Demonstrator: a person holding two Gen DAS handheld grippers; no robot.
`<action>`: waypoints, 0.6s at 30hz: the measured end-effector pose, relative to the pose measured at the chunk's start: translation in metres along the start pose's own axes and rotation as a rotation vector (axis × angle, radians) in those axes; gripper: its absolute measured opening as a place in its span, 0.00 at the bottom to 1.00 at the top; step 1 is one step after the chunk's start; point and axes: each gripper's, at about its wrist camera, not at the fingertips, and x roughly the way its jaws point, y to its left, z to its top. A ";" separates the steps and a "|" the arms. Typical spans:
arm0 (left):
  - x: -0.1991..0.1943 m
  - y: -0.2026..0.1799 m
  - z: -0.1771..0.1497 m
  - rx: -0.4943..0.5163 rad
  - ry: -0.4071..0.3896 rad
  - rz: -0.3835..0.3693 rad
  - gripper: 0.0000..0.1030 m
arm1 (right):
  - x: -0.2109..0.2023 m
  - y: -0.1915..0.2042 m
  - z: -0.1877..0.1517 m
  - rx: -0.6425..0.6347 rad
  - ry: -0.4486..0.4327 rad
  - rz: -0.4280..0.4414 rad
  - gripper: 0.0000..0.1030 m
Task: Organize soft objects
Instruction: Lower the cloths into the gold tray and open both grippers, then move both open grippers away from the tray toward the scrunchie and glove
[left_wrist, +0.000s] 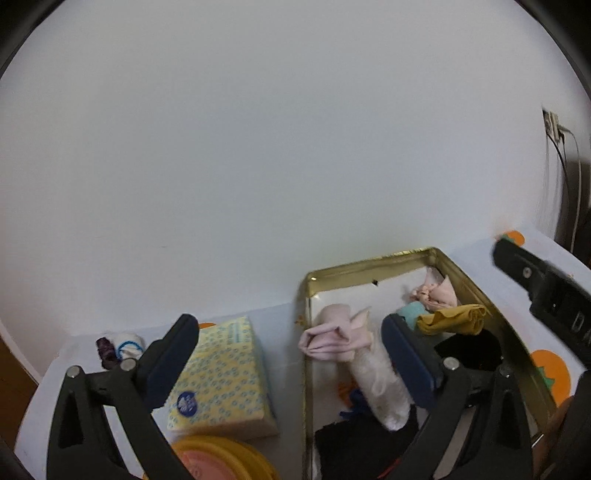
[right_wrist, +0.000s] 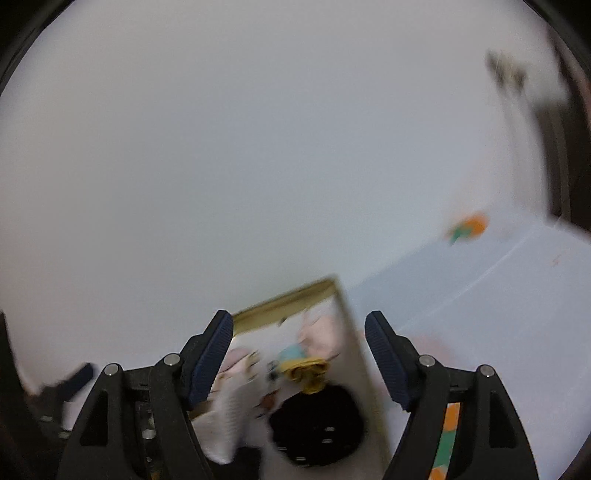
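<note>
— Looking from the left wrist: the left gripper (left_wrist: 291, 354) has its jaws spread wide, with nothing between the pads. Do you see the same on your side?

— Yes. The right gripper (right_wrist: 299, 360) is parted too and grips nothing (my view is smeared, so small details are lost).

— Where are the soft things?

— Nearly all inside the gold tin (left_wrist: 369, 263) on the counter (left_wrist: 284, 317). At the tin's far right corner lies a knotted pink cloth (left_wrist: 436, 292); just nearer than it, a mustard-yellow cloth (left_wrist: 452, 318) touches a small teal piece (left_wrist: 410, 312). Against the tin's left wall lies a folded pale pink cloth (left_wrist: 332, 338), with a white fuzzy roll (left_wrist: 380, 384) running toward the near end. Black fabric (left_wrist: 354, 443) fills the tin's near end, and another dark piece (left_wrist: 469, 349) sits below the yellow cloth.

— And outside the tin?

— Left of it, a yellow patterned tissue pack (left_wrist: 221, 376); farther left, a small white and purple bundle (left_wrist: 120, 349). Near the tissue pack's front, yellow round lids (left_wrist: 221, 459).
</note>
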 end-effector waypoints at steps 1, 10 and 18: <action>-0.002 0.002 -0.005 -0.027 -0.032 0.010 0.98 | -0.006 0.004 -0.003 -0.036 -0.044 -0.029 0.74; 0.003 0.004 -0.029 -0.121 -0.092 0.022 1.00 | -0.017 0.029 -0.016 -0.236 -0.159 -0.045 0.75; -0.005 0.009 -0.034 -0.140 -0.125 -0.006 1.00 | -0.019 0.036 -0.030 -0.247 -0.162 -0.053 0.75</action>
